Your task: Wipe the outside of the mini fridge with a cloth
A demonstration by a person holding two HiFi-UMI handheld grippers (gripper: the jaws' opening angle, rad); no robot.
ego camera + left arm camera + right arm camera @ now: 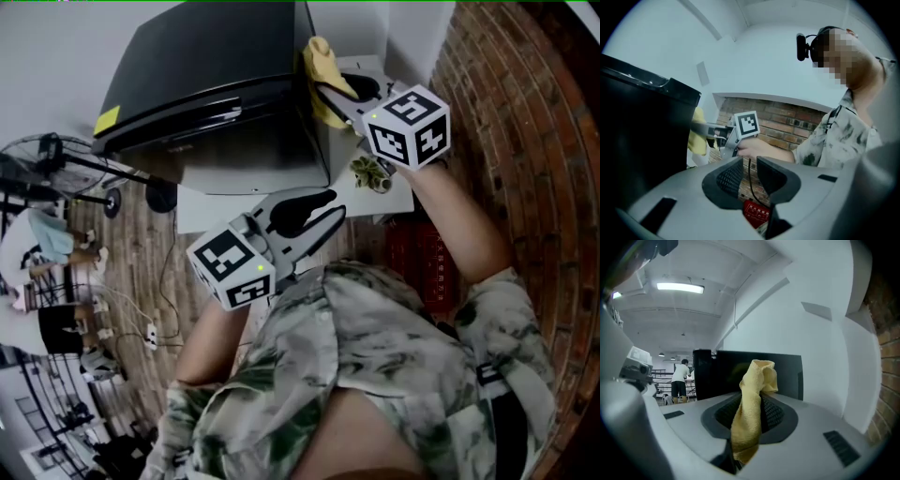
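Note:
The black mini fridge (216, 75) stands at the upper left of the head view, its side facing me. My right gripper (330, 94) is shut on a yellow cloth (323, 70), which it holds against the fridge's right side near the top edge. In the right gripper view the cloth (752, 408) hangs bunched between the jaws, with the dark fridge (740, 366) just behind it. My left gripper (330, 208) hovers lower down, in front of the fridge, open and holding nothing. The left gripper view shows the fridge (637, 136), the cloth (697, 136) and the right gripper (705, 129).
A brick wall (506, 112) runs along the right. A white unit (370, 70) stands beside the fridge, and a small green object (372, 172) lies on the white surface (216, 208) below. A red crate (422, 262) is under my right arm. A standing fan (56, 159) and floor cables (150, 333) are at the left.

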